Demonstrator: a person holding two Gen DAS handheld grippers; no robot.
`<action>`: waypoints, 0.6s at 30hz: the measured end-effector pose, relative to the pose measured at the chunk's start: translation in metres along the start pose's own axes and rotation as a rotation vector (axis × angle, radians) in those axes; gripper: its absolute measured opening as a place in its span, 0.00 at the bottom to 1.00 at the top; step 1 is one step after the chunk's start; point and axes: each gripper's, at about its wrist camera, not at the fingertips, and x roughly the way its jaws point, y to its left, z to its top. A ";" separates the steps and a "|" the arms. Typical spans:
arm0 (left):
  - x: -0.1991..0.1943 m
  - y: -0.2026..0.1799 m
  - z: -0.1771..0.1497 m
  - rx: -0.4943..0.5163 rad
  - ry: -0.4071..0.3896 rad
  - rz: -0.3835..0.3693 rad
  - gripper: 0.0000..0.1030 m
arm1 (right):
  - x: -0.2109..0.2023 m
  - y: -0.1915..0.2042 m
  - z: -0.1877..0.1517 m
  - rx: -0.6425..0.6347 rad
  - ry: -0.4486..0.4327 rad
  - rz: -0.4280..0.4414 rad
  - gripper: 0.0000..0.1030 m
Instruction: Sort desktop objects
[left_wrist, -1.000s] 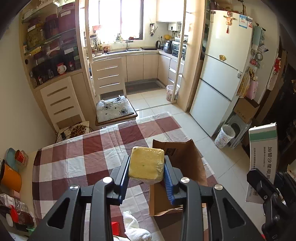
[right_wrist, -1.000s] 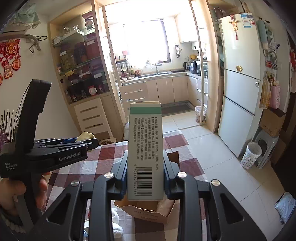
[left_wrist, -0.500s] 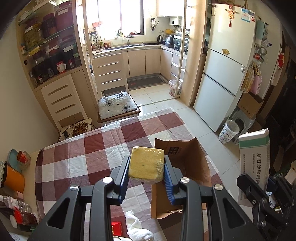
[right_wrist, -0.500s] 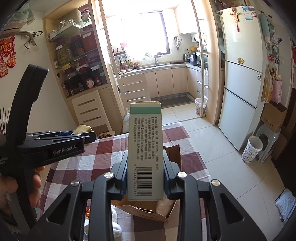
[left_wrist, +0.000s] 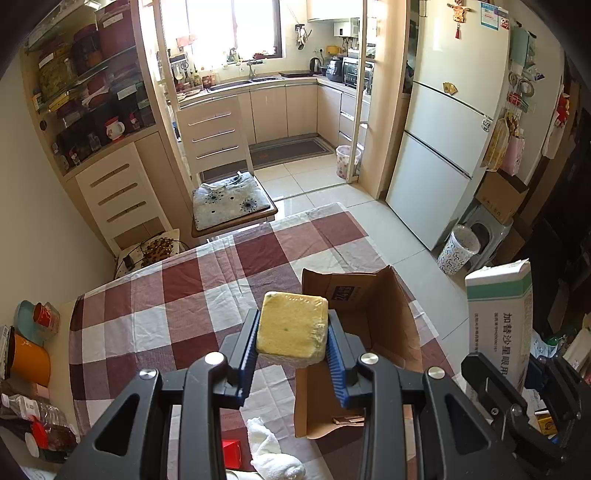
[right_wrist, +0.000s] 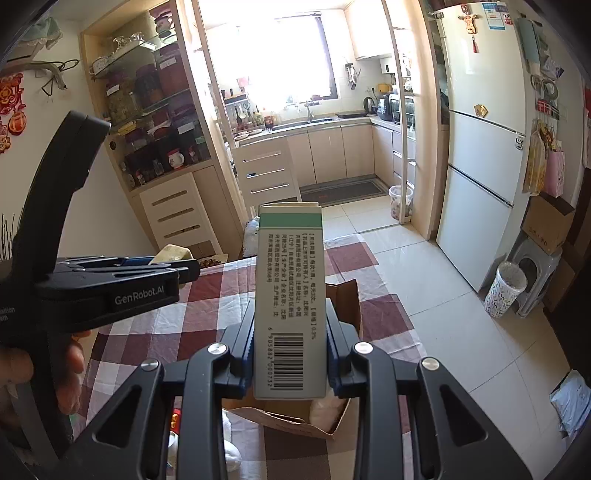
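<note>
Left hand-held gripper (left_wrist: 291, 354) pinching a yellow sponge (left_wrist: 291, 334) above the checked counter (left_wrist: 177, 306), open cardboard box (left_wrist: 369, 332) just beyond holding scraps, right hand-held gripper (right_wrist: 290, 363) clamping an upright medicine carton (right_wrist: 290, 295) over that box, white bundle inside shown only by right view.

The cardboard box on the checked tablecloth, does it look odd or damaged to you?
Not damaged that I can see. The cardboard box sits open, flaps up, at the table's edge. Beside it a white cloth lies crumpled. Both grippers hold items above it: a yellow sponge and a medicine carton.
</note>
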 end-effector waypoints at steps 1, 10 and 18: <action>0.001 0.000 0.001 0.000 0.001 0.000 0.33 | 0.002 0.000 0.000 0.000 0.003 0.000 0.30; 0.013 0.002 0.005 -0.013 0.025 -0.004 0.33 | 0.013 -0.004 0.000 -0.005 0.027 0.003 0.30; 0.021 0.004 0.006 -0.022 0.038 -0.003 0.33 | 0.020 -0.006 -0.001 -0.012 0.043 0.009 0.30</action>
